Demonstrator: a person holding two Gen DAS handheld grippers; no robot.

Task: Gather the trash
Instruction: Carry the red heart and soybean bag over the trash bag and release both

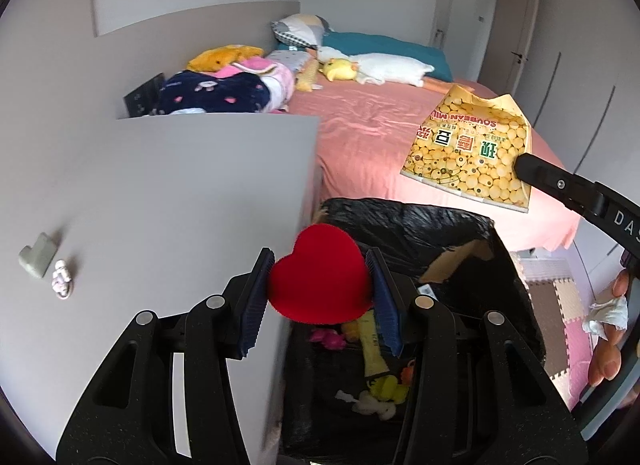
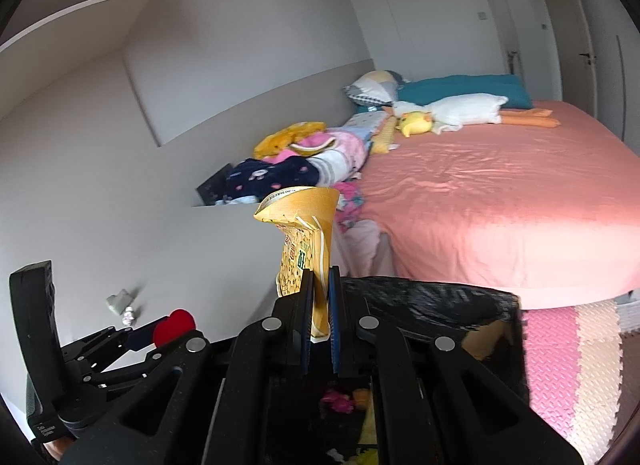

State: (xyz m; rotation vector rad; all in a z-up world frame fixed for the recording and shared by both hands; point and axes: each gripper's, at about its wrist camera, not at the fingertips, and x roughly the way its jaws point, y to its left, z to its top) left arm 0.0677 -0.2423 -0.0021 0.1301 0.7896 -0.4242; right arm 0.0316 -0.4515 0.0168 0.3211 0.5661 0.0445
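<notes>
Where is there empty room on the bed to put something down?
The pink bed is bare across its middle and near side, from the white goose down to the bin. It is crowded along the wall side, where the clothes pile and plush toys lie.

Each camera sat on its gripper and looked forward and downward, close above the black-lined bin (image 1: 420,233). Both views shared the bin, the pink bed (image 2: 500,205) and the grey wall (image 2: 100,185).
</notes>
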